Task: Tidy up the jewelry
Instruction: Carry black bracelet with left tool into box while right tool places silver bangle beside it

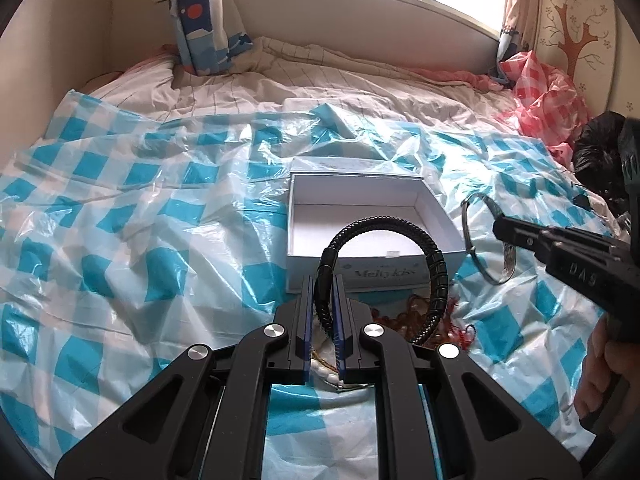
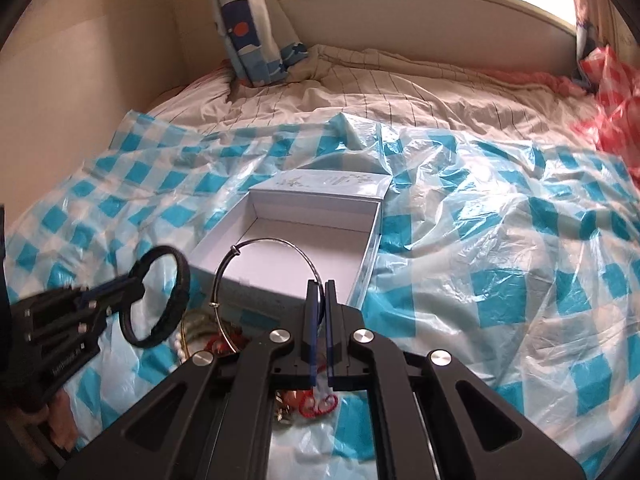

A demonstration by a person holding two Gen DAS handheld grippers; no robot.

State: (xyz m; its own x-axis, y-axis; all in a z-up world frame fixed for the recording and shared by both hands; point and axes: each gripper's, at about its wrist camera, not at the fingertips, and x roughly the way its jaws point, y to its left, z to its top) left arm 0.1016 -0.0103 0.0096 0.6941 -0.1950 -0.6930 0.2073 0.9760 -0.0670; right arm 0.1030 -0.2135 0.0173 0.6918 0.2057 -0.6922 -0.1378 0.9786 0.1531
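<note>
My left gripper (image 1: 324, 288) is shut on a black braided bracelet (image 1: 434, 256), held upright just in front of the open white box (image 1: 436, 216). My right gripper (image 2: 320, 292) is shut on a thin silver bangle (image 2: 264, 242), held above the box's near edge (image 2: 224, 236). The box is empty inside. In the left wrist view the right gripper (image 1: 500, 232) and its bangle (image 1: 472, 236) hang to the right of the box. In the right wrist view the left gripper (image 2: 132, 290) and the black bracelet (image 2: 176, 304) are at the left. A heap of jewelry (image 1: 424, 312) lies below, also in the right wrist view (image 2: 208, 332).
A blue-and-white checked plastic sheet (image 1: 140, 208) covers the bed. The box lid (image 2: 328, 182) lies flat behind the box. A red checked plastic bag (image 1: 544, 96) and a black bag (image 1: 596, 148) sit at the far right. A curtain (image 1: 204, 16) and a window are behind.
</note>
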